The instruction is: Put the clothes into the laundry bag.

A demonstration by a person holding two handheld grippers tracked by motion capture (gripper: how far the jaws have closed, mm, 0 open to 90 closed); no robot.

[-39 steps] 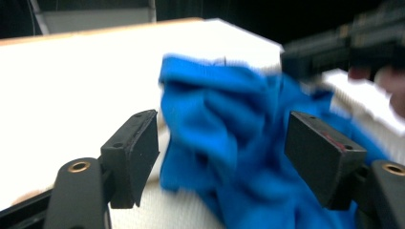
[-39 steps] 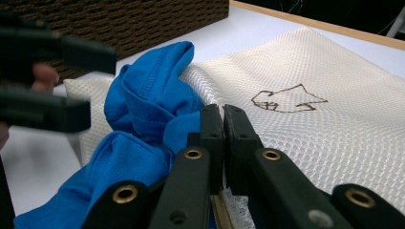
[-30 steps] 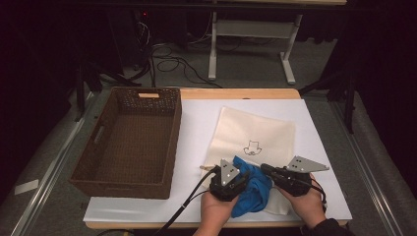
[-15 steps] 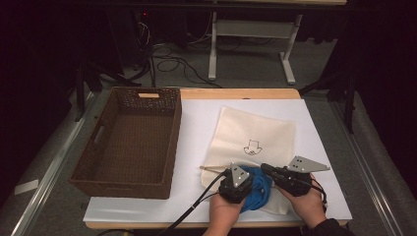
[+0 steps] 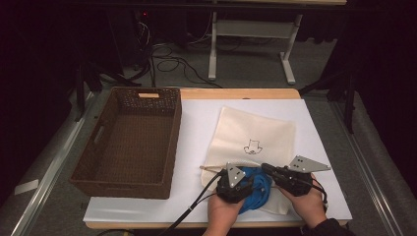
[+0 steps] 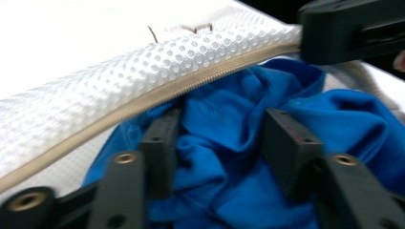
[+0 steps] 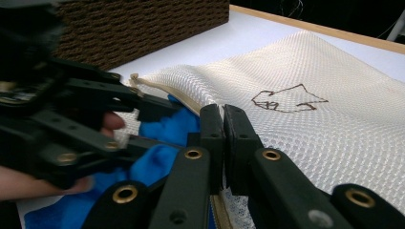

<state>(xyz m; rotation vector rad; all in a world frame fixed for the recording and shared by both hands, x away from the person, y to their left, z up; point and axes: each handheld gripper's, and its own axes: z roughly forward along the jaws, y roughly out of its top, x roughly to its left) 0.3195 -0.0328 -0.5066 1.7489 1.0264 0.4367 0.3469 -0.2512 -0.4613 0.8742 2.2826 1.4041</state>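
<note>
A cream mesh bag (image 5: pixel 255 135) with a small cat drawing lies on the white sheet. Its zipped mouth faces the near edge. A blue cloth (image 5: pixel 258 189) is bunched in that mouth. My left gripper (image 5: pixel 250 183) points into the cloth. Its jaws have just been opening and now stand apart, with blue folds (image 6: pixel 229 143) between them under the bag's zipper edge (image 6: pixel 143 81). My right gripper (image 7: pixel 223 119) is shut on the bag's zipper edge and holds it up just right of the cloth (image 7: pixel 176 126).
A dark brown woven basket (image 5: pixel 174 142) stands empty at the left on the white sheet (image 5: pixel 196 128), close to the bag's left corner. The table's near edge lies just under both hands. Desk legs and cables sit on the floor beyond the table.
My left gripper has shifted slightly right toward the bag's mouth, and the blue cloth has bunched further in. The right gripper has kept its hold and its place.
</note>
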